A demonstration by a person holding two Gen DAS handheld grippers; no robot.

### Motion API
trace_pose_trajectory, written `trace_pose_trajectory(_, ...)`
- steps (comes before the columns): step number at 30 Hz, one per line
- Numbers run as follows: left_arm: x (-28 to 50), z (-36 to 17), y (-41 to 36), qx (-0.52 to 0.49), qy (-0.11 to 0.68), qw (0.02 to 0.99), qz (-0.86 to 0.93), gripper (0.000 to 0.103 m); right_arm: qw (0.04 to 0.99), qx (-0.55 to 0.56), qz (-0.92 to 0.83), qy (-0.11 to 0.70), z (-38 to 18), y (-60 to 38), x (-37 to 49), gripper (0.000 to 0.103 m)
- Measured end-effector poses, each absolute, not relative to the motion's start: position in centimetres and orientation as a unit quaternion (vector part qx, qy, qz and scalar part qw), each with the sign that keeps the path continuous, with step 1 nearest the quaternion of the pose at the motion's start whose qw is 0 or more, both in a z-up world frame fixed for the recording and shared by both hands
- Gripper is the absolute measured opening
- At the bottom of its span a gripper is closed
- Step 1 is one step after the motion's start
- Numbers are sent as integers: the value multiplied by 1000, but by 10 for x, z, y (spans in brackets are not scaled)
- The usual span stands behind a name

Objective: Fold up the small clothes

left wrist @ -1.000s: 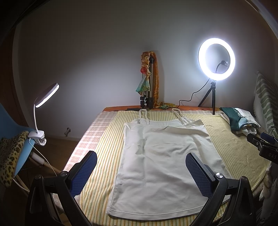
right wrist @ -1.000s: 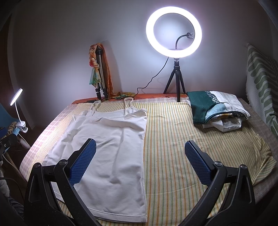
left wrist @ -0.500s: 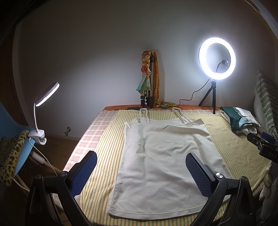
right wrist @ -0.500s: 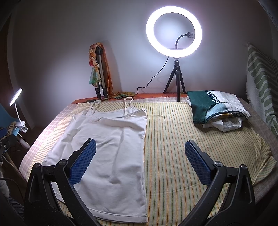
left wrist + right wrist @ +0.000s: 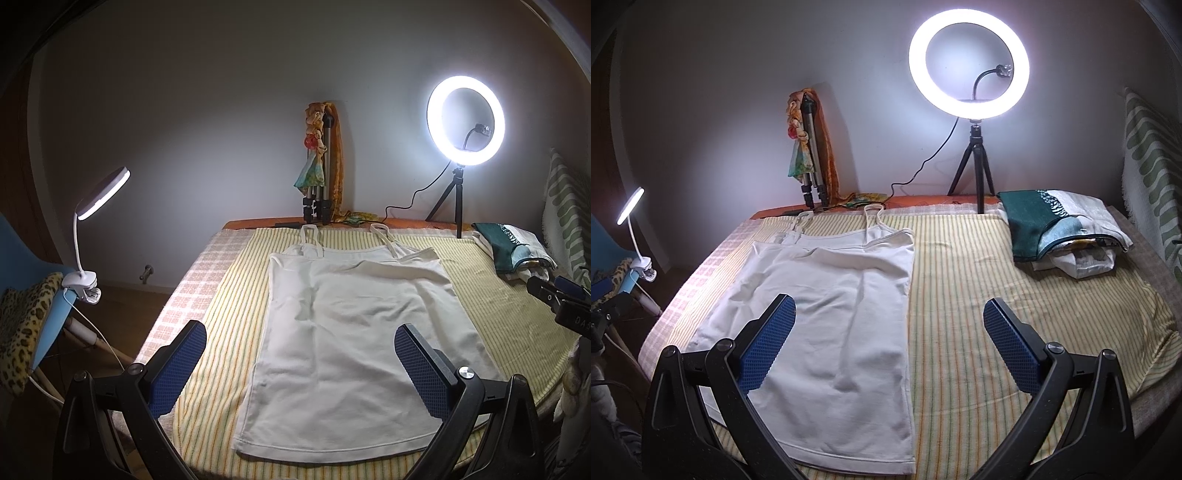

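White camisole [image 5: 354, 332] flat on striped bedspread [image 5: 997, 295]; thin, limp, light. Both grippers' jaws apart, empty. Pinch hem corners nearest grippers.

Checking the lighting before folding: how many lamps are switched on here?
2: a ring light on a tripod at the bed's far edge, and a clip-on desk lamp on the blue chair at left. Others may be hidden.

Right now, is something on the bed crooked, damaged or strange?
Nothing is damaged. The white camisole lies flat with only light wrinkles; its straps point to the wall. The pile of clothes in the right corner is loosely stacked.
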State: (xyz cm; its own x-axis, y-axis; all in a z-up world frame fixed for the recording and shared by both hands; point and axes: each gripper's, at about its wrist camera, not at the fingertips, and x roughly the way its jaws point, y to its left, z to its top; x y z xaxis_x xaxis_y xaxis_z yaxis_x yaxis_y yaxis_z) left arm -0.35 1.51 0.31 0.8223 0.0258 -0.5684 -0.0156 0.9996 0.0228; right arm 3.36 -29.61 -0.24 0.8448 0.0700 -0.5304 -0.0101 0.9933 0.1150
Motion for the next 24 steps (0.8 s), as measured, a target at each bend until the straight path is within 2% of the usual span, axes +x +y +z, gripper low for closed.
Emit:
trace_pose_trajectory(5,-4,-9,32,7,312,950,14,92,955,58,55,286,-1,-282,43,103)
trace_pose_trajectory(12,-11,-35,68,-54,334,941,-18,78,952,34,90,292,9,-255,60,103)
trace_pose_trajectory(14,-13,-44,74,-63,346,936,-14,72,951,12,105,291,12,-244,67,98)
trace_pose_trajectory(16,-15,-54,81,-86,361,929,-16,61,947,-6,129,293,16,-231,77,94)
trace_pose_trajectory(19,-20,-70,87,-119,380,917,-17,52,940,-16,165,297,21,-215,93,89)
trace_pose_trajectory(24,-20,-92,89,-118,399,909,-4,48,925,-8,209,316,23,-185,134,79)
